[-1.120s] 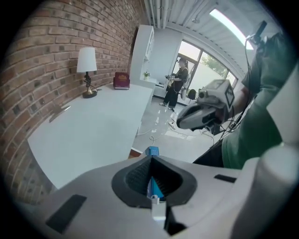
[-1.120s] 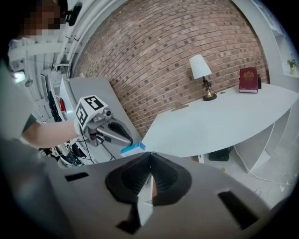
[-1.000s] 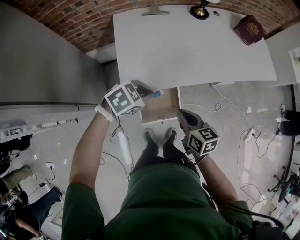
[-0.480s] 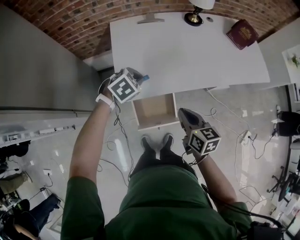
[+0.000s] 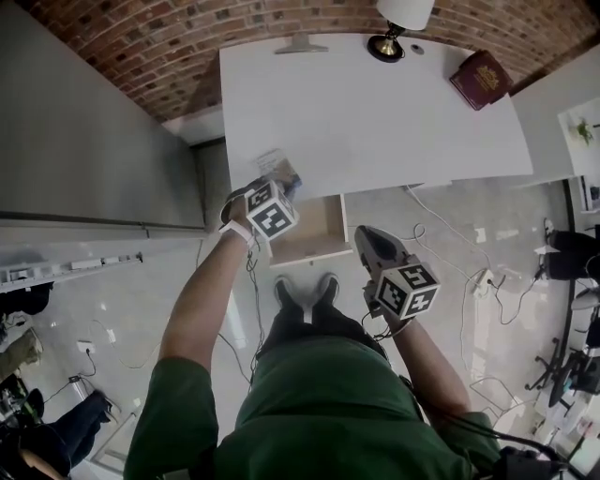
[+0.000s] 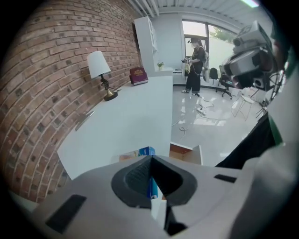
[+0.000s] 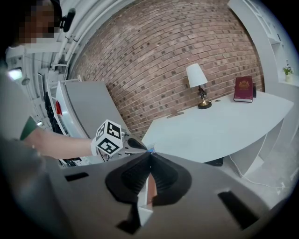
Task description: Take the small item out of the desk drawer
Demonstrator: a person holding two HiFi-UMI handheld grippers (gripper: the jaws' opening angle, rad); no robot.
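Small box (image 6: pixel 148 151): clamped in left claw (image 5: pixel 284 184), jutting past tips, at front-left edge of counter (image 5: pixel 375 112). Open drawer (image 5: pixel 317 228): just right of left claw. Right claw (image 5: pixel 366 240): clenched, empty, beside drawer's front corner.

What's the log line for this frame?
left gripper: shut on small box, over desk edge | right gripper: shut, empty | drawer: open

Red brick wall (image 5: pixel 178 42) behind the broad white surface (image 5: pixel 375 122). Brass lamp with white shade (image 5: pixel 398 21) and dark red book (image 5: pixel 481 80) along its far edge. Glossy pale floor (image 5: pixel 450 272) beneath. Tall grey cabinet (image 5: pixel 94 141) to its left.
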